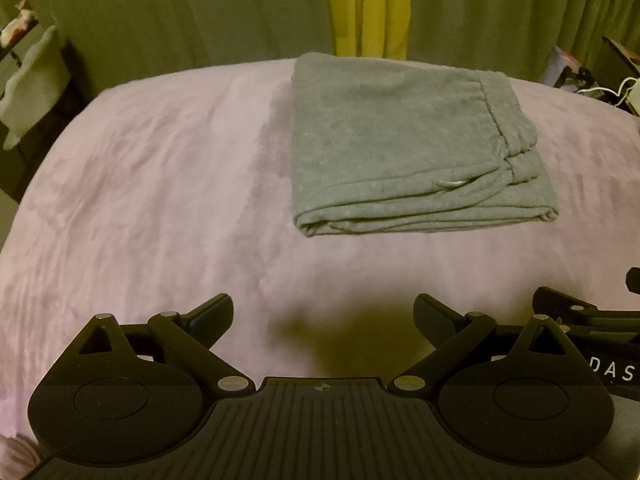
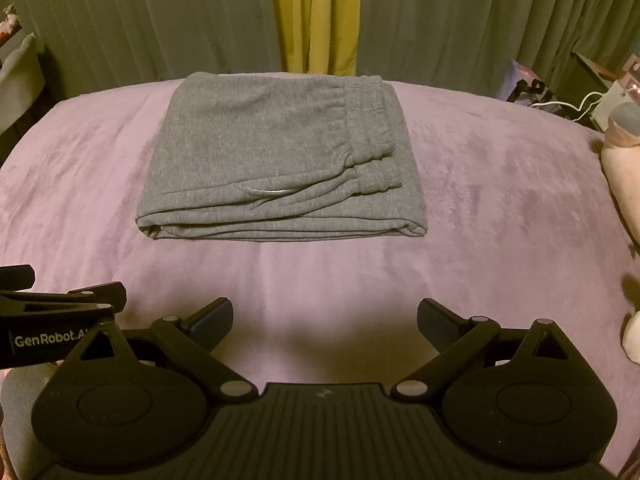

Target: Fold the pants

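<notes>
— Two claws, both empty? How do they stand?

— Yes. The left claw (image 1: 323,316) has its fingers spread wide with nothing between them, and so does the right claw (image 2: 325,320). Both hover low over the near part of the bed (image 2: 500,184), side by side, almost touching at their inner edges.

— And the pants?

— The pants (image 2: 276,160) lie ahead of both claws, well apart from them, toward the far edge of the bed, just before the curtain (image 2: 120,20). They look like a flat grey stack of several layers, with the waistband (image 2: 372,128) on top along the right side and a folded edge facing the claws.

— Which way does the stack run?

— Its long axis runs left to right, across the line of the fingers. From the right claw it sits nearly dead ahead, slightly left; from the left claw it sits ahead and to the right. So I judge the right claw the better placed.

— Anything left to fold?

— Judging by the tidy stack, little or nothing; perhaps one last halving, right side over left.
</notes>
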